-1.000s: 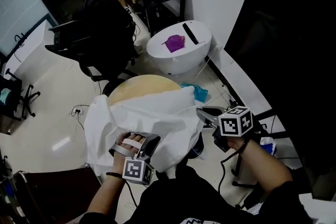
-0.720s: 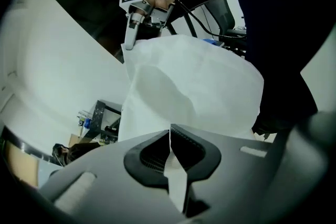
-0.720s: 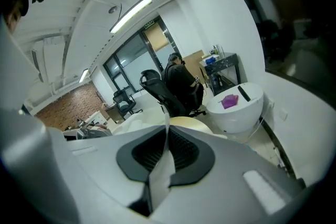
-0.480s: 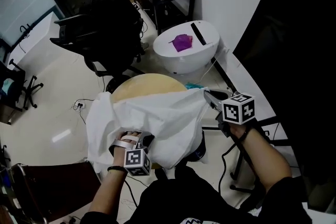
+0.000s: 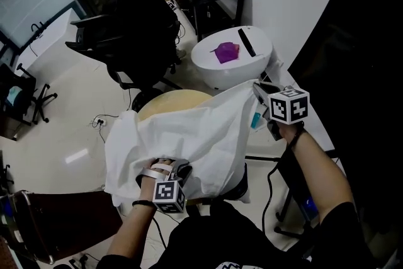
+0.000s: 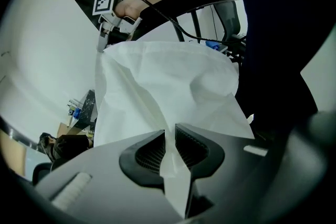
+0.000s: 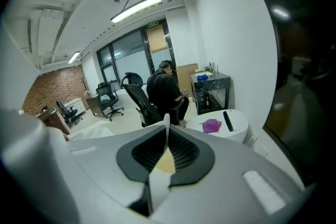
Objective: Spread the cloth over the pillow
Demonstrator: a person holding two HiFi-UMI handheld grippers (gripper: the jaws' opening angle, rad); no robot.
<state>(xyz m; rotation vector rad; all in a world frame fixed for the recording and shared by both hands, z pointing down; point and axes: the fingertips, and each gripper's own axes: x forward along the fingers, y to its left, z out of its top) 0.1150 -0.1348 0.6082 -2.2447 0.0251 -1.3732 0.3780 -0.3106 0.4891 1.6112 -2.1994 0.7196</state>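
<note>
Now we hold one white cloth (image 5: 201,135) with two grippers: the left gripper (image 6: 169,147) has a fold of it caught between its fingers, whose jaws have just been easing apart, and the right gripper (image 7: 167,148) is clamped on a thin edge. From the left fingers the cloth runs taut to the right fingers, draped over one round wooden table (image 5: 165,103). Beyond the right fingers stands one white round table (image 5: 217,75) bearing one purple thing (image 5: 227,51) and one black bar (image 5: 246,42).

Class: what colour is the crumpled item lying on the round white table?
Purple. The crumpled item shows best in the head view.
</note>
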